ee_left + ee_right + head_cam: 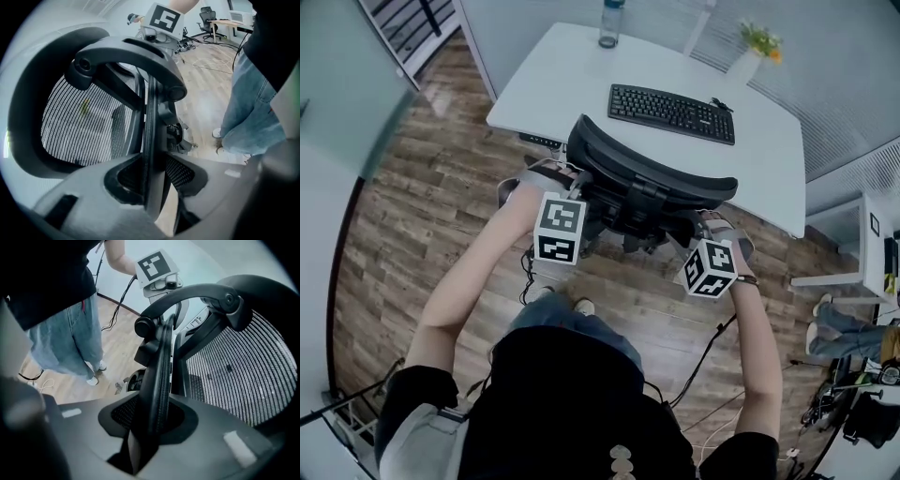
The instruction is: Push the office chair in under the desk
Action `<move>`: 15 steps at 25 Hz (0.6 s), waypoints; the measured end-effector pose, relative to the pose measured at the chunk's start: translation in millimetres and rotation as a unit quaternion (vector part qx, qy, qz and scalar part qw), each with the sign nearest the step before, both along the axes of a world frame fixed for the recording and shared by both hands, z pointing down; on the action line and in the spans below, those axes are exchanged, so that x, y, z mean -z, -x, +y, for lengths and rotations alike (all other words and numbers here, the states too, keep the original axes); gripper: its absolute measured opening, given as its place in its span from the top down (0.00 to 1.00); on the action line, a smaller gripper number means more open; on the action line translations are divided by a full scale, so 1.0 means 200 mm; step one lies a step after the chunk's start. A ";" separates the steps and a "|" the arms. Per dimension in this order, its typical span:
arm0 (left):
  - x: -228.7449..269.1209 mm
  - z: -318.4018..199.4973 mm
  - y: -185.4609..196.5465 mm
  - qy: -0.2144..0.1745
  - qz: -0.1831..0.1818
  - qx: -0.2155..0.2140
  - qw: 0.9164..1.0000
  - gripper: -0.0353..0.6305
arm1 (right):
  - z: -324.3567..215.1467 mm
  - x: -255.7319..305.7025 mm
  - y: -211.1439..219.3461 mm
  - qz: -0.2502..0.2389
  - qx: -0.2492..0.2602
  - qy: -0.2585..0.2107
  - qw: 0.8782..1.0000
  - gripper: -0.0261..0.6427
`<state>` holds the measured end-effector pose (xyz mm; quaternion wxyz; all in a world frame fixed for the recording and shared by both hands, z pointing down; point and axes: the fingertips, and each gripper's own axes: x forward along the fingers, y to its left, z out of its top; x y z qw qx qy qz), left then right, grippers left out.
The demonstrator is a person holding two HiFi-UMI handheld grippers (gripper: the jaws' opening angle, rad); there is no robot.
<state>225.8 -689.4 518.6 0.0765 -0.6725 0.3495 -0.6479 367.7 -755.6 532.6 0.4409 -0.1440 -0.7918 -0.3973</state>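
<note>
The office chair (649, 184) stood with its backrest at the near edge of the desk (572, 75) and its seat apparently already beneath the desk, so the push looked mostly done. The left gripper (151, 174) and right gripper (151, 416) each pinched the backrest's rim between their fingers. Only a last nudge toward the desk and letting go seemed left.

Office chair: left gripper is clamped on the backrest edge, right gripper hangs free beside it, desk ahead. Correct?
No. The right gripper is not free: the right gripper view shows its jaws closed on the other edge of the backrest. The left gripper is clamped on its edge, and the desk lies ahead.
</note>
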 end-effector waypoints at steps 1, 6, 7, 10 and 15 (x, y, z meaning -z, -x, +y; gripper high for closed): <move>0.00 0.00 0.00 0.000 0.000 0.000 1.000 0.73 | 0.00 0.00 0.00 0.000 0.001 0.000 1.000 0.78; 0.00 0.00 0.00 0.003 0.003 0.000 1.000 0.73 | 0.00 0.00 0.00 0.002 0.003 0.002 1.000 0.78; 0.00 0.00 0.00 0.004 0.004 0.000 1.000 0.73 | 0.00 0.00 0.00 0.003 0.003 0.003 1.000 0.78; 0.00 0.00 0.00 0.009 0.005 0.002 1.000 0.73 | 0.00 0.00 0.01 0.004 0.002 0.006 1.000 0.78; 0.00 0.00 0.00 -0.001 0.003 -0.002 1.000 0.73 | 0.00 0.00 0.00 0.002 0.002 0.001 1.000 0.78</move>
